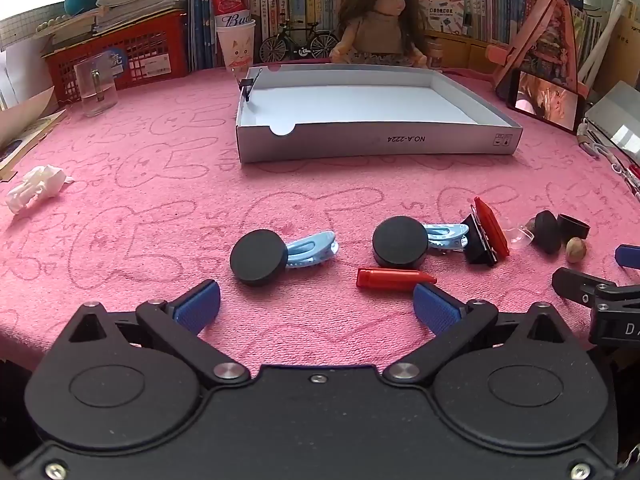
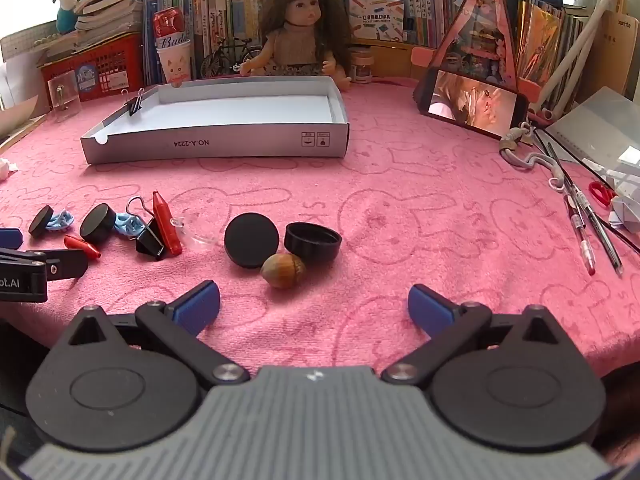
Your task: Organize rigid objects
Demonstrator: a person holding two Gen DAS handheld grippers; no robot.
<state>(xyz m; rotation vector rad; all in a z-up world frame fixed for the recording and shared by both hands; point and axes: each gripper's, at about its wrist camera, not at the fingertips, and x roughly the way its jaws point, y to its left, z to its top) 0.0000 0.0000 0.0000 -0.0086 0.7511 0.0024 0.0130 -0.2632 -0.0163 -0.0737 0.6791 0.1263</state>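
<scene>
My left gripper [image 1: 316, 304] is open and empty, just short of a black disc [image 1: 259, 257] with a blue hair clip [image 1: 312, 249], a second black disc [image 1: 400, 241] with another blue clip [image 1: 446, 235], and a red crayon [image 1: 394, 278]. A black binder clip [image 1: 478, 240] holds a second red crayon [image 1: 492, 226]. My right gripper [image 2: 314, 306] is open and empty, near an acorn [image 2: 283, 270], a black disc [image 2: 251, 240] and a black cap [image 2: 313, 242]. A clear plastic piece [image 2: 196, 232] lies to their left. The white box [image 1: 376, 145] stands behind, with a binder clip [image 2: 135, 105] on its wall.
A doll [image 1: 380, 20], toy bicycle [image 1: 298, 42], cup [image 1: 236, 44], can and red basket [image 1: 120, 58] line the back before the books. A phone [image 2: 474, 108] leans at the right, with pens [image 2: 580, 224] and scissors [image 2: 600, 192]. Crumpled tissue [image 1: 38, 186] lies at the left.
</scene>
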